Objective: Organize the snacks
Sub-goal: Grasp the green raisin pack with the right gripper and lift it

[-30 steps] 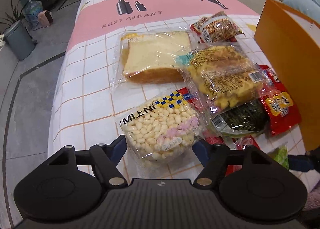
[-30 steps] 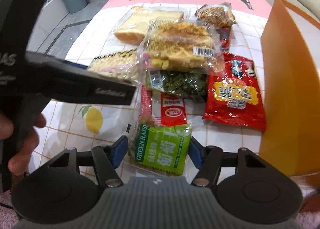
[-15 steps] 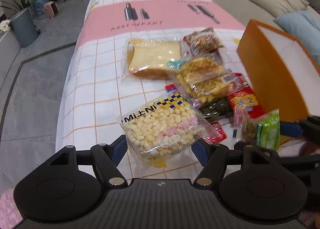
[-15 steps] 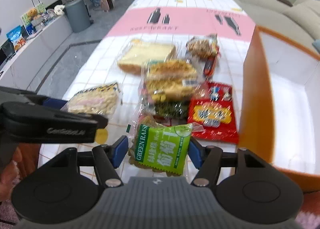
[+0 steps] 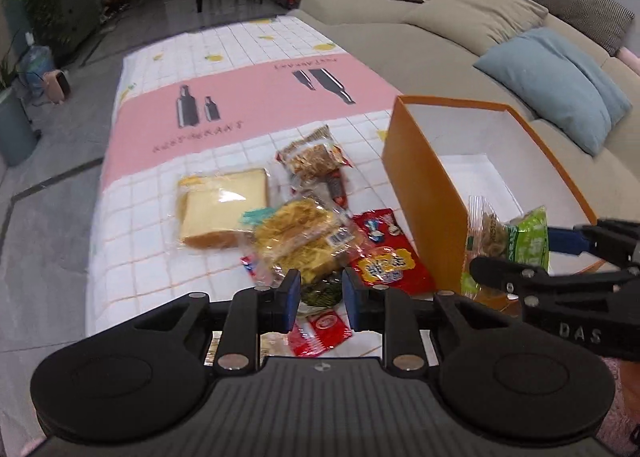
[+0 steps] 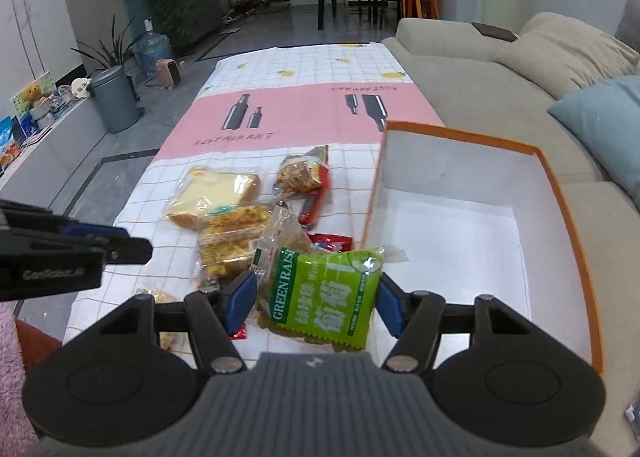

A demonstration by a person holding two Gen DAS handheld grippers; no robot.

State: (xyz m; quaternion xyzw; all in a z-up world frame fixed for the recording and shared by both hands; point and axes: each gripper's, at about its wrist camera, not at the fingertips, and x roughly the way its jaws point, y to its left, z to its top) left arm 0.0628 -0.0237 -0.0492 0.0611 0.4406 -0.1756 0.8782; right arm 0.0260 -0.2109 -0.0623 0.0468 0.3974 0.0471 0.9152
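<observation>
My right gripper (image 6: 316, 289) is shut on a green raisin packet (image 6: 324, 293) and holds it in the air by the near left corner of the orange box (image 6: 372, 197), whose white inside holds nothing. In the left wrist view the same packet (image 5: 524, 241) hangs at that box's (image 5: 424, 185) near wall. My left gripper (image 5: 319, 289) hovers above the snack pile, its jaws closing with a narrow gap and nothing between them. Below it lie a bread slice (image 5: 224, 205), a yellow pastry pack (image 5: 300, 237), a red packet (image 5: 384, 261) and a nut bag (image 5: 312, 157).
The snacks lie on a pink and white checked tablecloth (image 5: 160, 249) whose left edge drops to the grey floor. A beige sofa (image 5: 440, 37) with a blue cushion (image 5: 560, 85) runs along the right. A pale packet (image 6: 160, 297) lies half hidden near the table's front edge.
Both grippers have risen. The puffed snack bag that sat between my left jaws is gone from there and the jaws have narrowed. The right gripper carried the green packet towards the box.
</observation>
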